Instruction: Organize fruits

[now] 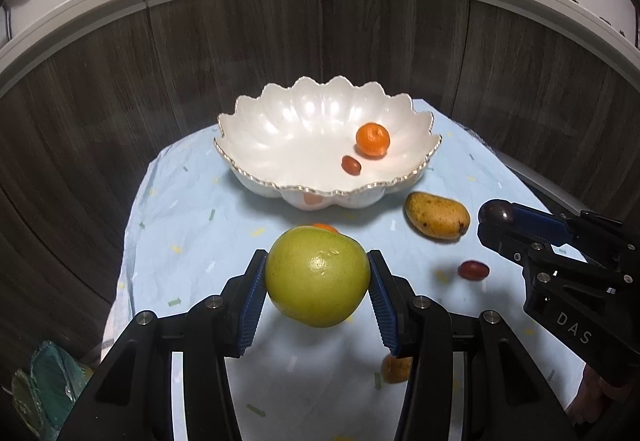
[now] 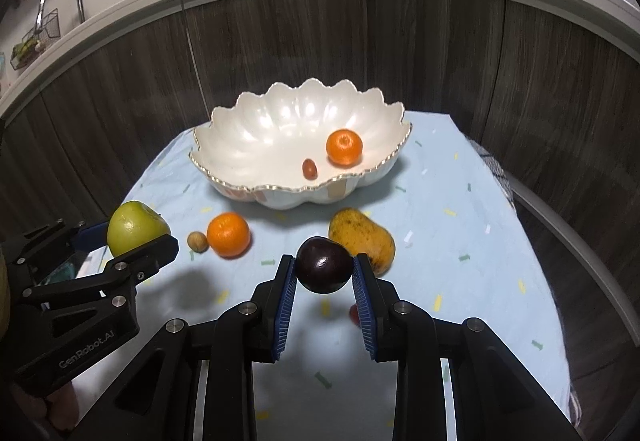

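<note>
My left gripper [image 1: 318,277] is shut on a green apple [image 1: 318,277] and holds it above the blue cloth; the apple also shows in the right wrist view [image 2: 134,227]. My right gripper [image 2: 324,271] is shut on a dark plum [image 2: 324,270], also lifted; the plum shows in the left wrist view [image 1: 496,212]. A white scalloped bowl [image 2: 248,145] at the back holds a tangerine [image 2: 344,147] and a small red fruit [image 2: 309,168]. On the cloth lie a mango [image 2: 366,239], another tangerine [image 2: 228,234] and a small brown nut-like fruit [image 2: 197,242].
A small red fruit [image 1: 473,270] lies on the cloth right of the apple, and another small orange-brown fruit [image 1: 394,369] shows beneath my left fingers. Dark wooden cabinet fronts [image 2: 280,41] curve behind the table. A counter above carries dishes and pans.
</note>
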Action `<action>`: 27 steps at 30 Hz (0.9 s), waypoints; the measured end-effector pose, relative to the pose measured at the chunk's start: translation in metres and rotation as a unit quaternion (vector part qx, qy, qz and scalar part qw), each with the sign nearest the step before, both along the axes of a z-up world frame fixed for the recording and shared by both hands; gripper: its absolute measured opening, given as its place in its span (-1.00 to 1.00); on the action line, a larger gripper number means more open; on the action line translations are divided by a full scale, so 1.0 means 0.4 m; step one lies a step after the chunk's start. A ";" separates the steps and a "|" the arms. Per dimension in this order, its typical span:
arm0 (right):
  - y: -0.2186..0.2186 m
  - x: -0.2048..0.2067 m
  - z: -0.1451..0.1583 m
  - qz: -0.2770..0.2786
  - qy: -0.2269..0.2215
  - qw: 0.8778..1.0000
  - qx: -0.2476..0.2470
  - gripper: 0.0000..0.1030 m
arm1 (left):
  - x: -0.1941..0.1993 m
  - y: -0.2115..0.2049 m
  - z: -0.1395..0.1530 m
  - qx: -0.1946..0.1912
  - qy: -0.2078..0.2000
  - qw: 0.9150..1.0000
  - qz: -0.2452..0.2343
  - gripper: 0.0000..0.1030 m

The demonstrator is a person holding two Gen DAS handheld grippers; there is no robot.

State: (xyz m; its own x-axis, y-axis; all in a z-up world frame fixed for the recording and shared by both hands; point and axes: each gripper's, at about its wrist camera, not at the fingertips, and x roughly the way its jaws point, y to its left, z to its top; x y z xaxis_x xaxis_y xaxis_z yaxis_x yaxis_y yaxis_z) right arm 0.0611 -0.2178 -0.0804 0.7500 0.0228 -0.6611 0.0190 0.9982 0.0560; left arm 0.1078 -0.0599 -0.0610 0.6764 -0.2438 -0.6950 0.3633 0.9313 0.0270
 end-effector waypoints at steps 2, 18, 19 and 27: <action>-0.003 0.007 0.009 0.000 -0.005 1.000 -0.001 -0.41 | 0.008 -0.001 0.010 -0.001 -0.005 1.000 0.000 -0.07; -0.011 0.097 0.087 0.001 -0.042 0.999 -0.008 -0.41 | 0.106 -0.005 0.076 -0.013 -0.033 0.999 0.005 -0.07; -0.012 0.103 0.088 0.002 -0.043 0.999 -0.008 -0.41 | 0.113 -0.006 0.078 -0.013 -0.035 0.999 0.005 -0.07; -0.017 0.157 0.101 0.006 -0.048 0.999 -0.011 -0.41 | 0.173 -0.012 0.084 -0.015 -0.038 0.999 0.003 -0.07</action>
State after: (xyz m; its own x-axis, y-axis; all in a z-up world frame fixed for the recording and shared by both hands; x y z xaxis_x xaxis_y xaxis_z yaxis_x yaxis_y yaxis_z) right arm 0.1241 -0.2245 -0.0399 0.8098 0.0182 -0.5864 0.0032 0.9994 0.0355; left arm 0.1770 -0.0645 -0.0274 0.7283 -0.2597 -0.6341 0.3558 0.9342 0.0260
